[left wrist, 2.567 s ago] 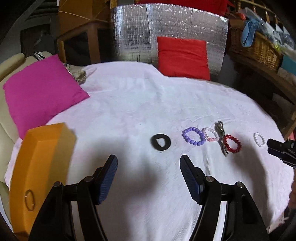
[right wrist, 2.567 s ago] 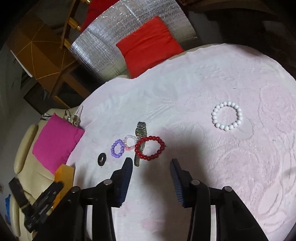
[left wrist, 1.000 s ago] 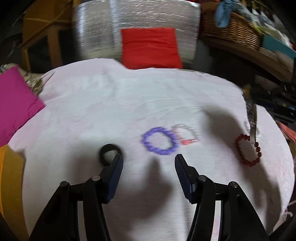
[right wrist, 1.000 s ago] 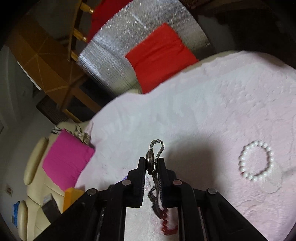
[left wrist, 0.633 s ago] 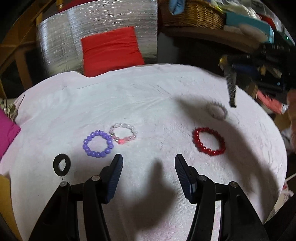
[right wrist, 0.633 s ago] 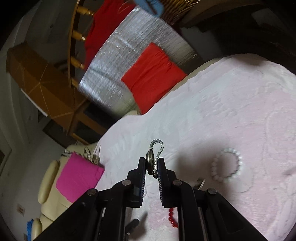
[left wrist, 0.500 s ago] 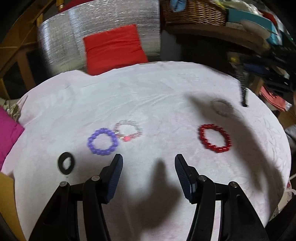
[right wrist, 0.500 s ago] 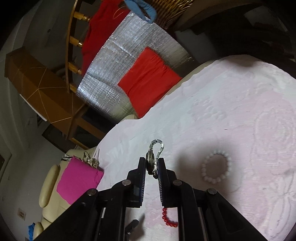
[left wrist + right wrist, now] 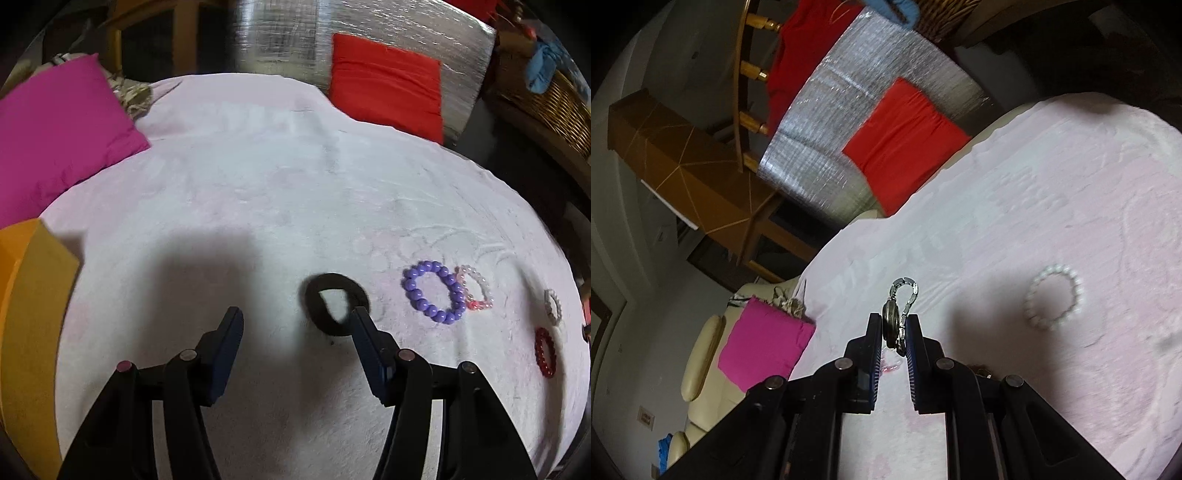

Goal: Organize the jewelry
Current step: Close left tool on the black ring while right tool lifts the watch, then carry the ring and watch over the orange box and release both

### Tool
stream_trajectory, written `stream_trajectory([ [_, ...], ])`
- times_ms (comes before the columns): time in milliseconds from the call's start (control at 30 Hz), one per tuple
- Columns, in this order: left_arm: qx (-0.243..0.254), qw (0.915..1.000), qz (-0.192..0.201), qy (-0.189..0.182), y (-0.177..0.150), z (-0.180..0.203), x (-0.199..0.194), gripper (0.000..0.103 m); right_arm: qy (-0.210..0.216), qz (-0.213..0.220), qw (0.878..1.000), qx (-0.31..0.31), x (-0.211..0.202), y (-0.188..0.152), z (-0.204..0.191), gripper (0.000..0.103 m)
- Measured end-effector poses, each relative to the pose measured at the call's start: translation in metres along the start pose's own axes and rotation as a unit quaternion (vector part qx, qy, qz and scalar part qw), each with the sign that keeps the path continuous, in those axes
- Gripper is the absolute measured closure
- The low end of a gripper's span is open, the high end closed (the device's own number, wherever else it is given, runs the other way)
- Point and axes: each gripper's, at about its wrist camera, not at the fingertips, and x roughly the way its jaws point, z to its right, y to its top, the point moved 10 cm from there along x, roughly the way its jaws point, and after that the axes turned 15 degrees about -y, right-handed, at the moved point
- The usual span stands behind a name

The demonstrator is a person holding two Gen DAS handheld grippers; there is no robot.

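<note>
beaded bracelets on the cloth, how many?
4, all in the left wrist view: purple, pink-clear touching its right side, white and red near the right edge. The black ring and the watch aren't counted. More could lie outside the frame.

Left gripper (image 9: 295, 321) open over cloth (image 9: 258, 192); black ring (image 9: 336, 304) apparently beside right finger, purple bracelet (image 9: 434, 291) beyond.
</note>
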Motion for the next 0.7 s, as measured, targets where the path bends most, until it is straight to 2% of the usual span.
stream_trajectory([
  [133,0.029,0.9995,-0.013,-0.003,-0.001,0.01,0.009,0.042,0.007,-0.01,1.0,-0.01,0.013,-0.01,-0.018,0.089],
  [333,0.021,0.9988,-0.036,-0.027,0.0,0.01,0.034,0.044,0.006,-0.027,0.999,-0.023,0.031,-0.023,-0.033,0.089],
  [433,0.017,0.9981,-0.033,-0.049,0.004,0.011,0.036,0.072,0.006,-0.035,0.999,-0.032,0.038,-0.029,-0.04,0.089],
  [533,0.028,0.9978,-0.034,-0.049,0.002,0.014,0.033,0.089,0.008,-0.038,0.998,-0.04,0.042,-0.033,-0.049,0.089],
  [700,0.023,0.9988,-0.011,-0.043,0.009,0.008,0.012,0.092,0.018,-0.049,0.997,-0.055,0.05,-0.046,-0.071,0.089],
])
